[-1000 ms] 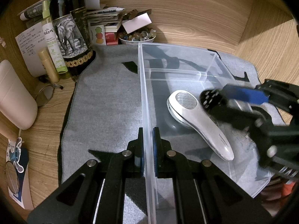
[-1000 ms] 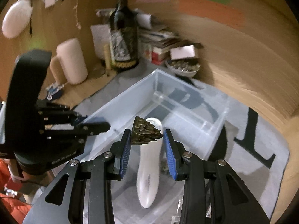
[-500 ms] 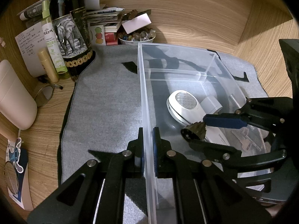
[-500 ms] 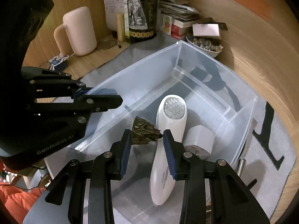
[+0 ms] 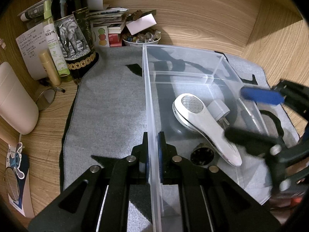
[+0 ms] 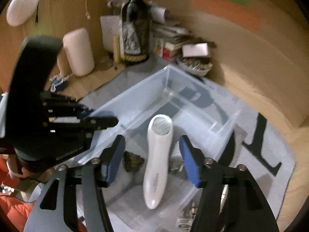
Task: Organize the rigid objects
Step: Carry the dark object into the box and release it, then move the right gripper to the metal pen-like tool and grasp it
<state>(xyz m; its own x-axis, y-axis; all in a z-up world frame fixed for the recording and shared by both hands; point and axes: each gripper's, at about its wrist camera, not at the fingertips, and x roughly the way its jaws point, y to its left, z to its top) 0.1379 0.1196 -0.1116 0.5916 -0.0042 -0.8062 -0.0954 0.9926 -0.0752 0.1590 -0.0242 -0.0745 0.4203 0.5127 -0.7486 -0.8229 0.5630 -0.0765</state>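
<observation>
A clear plastic bin [image 5: 152,89] stands on a grey mat. My left gripper [image 5: 153,155] is shut on the bin's left wall. Inside lie a white handheld device [image 5: 202,123], a white plug adapter [image 5: 219,109] and a dark spiky pinecone-like piece [image 5: 201,155]. My right gripper [image 6: 152,160] is open and empty above the bin, over the white device [image 6: 158,154], with the dark piece [image 6: 133,161] lying by its left finger. The right gripper also shows blurred at the right of the left wrist view [image 5: 256,119].
A wine bottle with an elephant label [image 5: 71,32], a green spray bottle [image 5: 55,44], papers, books and a bowl of small stones [image 5: 142,38] crowd the back left. A beige speaker [image 5: 13,100] stands at the left. Wooden walls close in behind and to the right.
My right gripper has opened and let go of the dark spiky piece, which now lies on the bin floor. The right gripper has lifted back. The left gripper has not moved.
</observation>
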